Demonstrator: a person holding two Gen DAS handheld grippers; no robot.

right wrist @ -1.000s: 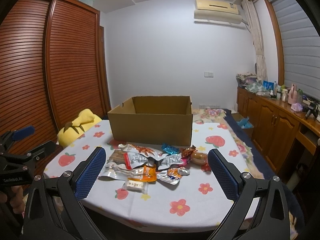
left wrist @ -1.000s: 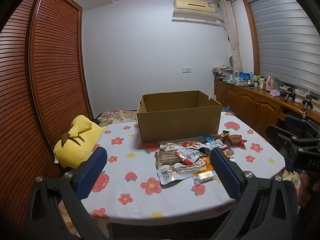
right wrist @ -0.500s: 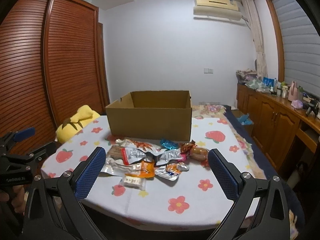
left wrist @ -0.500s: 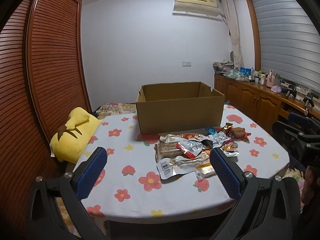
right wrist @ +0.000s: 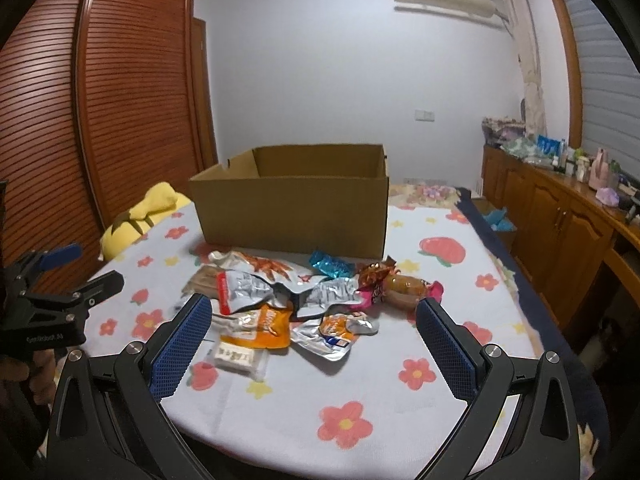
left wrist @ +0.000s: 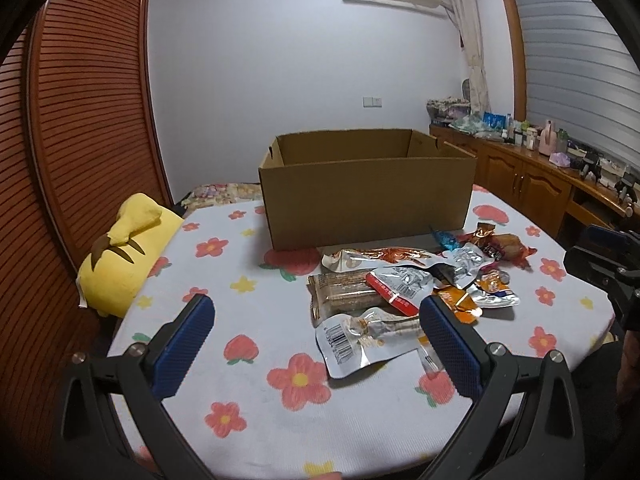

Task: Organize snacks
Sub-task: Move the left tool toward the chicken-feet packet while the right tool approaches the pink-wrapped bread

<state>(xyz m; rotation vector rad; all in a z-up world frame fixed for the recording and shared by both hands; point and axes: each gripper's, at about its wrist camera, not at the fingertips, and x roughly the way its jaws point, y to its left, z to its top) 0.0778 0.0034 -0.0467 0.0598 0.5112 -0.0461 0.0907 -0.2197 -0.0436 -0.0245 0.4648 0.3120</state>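
A pile of snack packets [left wrist: 408, 284] lies on the flowered tablecloth in front of an open cardboard box [left wrist: 368, 188]. It shows in the right wrist view too, as the pile [right wrist: 296, 300] and the box [right wrist: 292, 208]. A clear packet with a barcode [left wrist: 368, 340] lies nearest my left gripper [left wrist: 316, 340], which is open and empty above the table's near edge. My right gripper [right wrist: 312, 340] is open and empty, just short of a small white packet [right wrist: 236, 358] and an orange packet [right wrist: 264, 328].
A yellow plush toy [left wrist: 124, 248] lies at the table's left edge by the slatted wardrobe [left wrist: 80, 128]. A wooden sideboard [right wrist: 560, 216] with small items runs along the right wall. The table [right wrist: 360, 412] is round-edged.
Both grippers have moved forward and lower toward the table. The snack pile and box look larger and closer. Both stay open.
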